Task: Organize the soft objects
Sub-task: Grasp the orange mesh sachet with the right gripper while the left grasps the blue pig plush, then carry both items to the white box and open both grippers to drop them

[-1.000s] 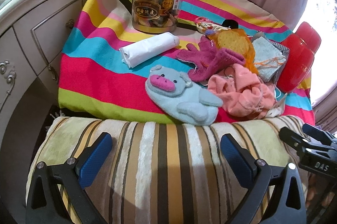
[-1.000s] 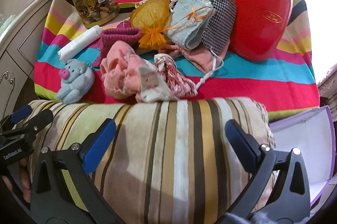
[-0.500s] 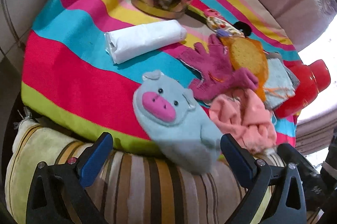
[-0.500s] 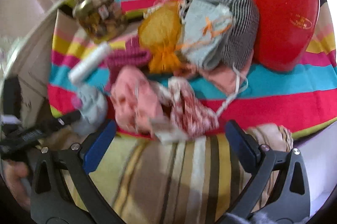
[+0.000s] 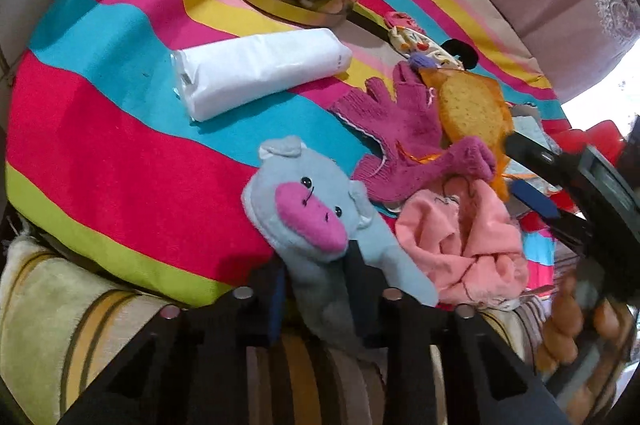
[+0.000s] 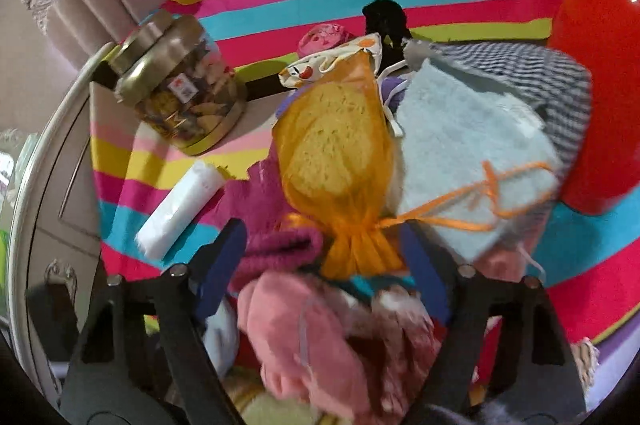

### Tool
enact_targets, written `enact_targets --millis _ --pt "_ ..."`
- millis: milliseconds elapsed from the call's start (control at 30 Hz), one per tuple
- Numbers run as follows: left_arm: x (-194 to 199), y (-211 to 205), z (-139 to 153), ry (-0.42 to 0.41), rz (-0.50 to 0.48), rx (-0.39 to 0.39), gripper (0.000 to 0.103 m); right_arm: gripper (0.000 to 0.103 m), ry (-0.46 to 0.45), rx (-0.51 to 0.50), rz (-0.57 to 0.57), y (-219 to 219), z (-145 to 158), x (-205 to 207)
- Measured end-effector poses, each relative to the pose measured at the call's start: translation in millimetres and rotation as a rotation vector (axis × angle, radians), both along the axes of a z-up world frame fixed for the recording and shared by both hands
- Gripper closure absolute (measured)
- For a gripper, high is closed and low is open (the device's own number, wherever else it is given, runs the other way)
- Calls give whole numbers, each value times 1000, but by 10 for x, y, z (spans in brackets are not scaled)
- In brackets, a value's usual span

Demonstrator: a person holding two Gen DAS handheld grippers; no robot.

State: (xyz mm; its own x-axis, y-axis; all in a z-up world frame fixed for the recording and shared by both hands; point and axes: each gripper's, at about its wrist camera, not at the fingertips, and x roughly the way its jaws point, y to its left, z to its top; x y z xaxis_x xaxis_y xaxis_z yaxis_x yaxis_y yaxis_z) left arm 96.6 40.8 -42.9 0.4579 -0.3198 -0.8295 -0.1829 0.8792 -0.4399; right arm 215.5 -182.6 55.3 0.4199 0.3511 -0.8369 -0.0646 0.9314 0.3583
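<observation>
Left gripper (image 5: 316,285): fingers pinched tight on the grey-blue plush pig toy (image 5: 320,221), near edge of the striped cloth (image 5: 120,145).
Right gripper (image 6: 324,257): fingers part-open, straddling the orange mesh pouch (image 6: 340,161), gripping nothing.

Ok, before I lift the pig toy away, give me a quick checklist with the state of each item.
1. Left gripper closed on the pig toy: ok.
2. Grip is on the body, not the head: ok.
3. Toy clear of the pink cloth: not ok, touching.
4. Purple glove off the toy: cannot tell.
5. Right gripper free: ok, open around the orange mesh bag.
</observation>
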Motion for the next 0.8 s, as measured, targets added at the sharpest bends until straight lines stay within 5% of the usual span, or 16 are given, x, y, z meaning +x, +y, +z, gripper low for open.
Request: enact_targets --millis 100,200,267,367,800 --pt "-33 18 18 -20 0 -11 80 26 15 -37 -30 23 -114 101" --pt "-46 17 36 -37 0 -4 80 42 34 -33 -34 31 -174 187" --pt "-64 22 57 -51 -2 -2 81 67 47 -31 -29 57 -219 246" --pt "-103 29 99 -80 -3 -2 84 89 49 -29 -21 83 -268 267" --pt "-273 61 334 -227 34 -3 88 93 -188 22 -2 -123 385 -130"
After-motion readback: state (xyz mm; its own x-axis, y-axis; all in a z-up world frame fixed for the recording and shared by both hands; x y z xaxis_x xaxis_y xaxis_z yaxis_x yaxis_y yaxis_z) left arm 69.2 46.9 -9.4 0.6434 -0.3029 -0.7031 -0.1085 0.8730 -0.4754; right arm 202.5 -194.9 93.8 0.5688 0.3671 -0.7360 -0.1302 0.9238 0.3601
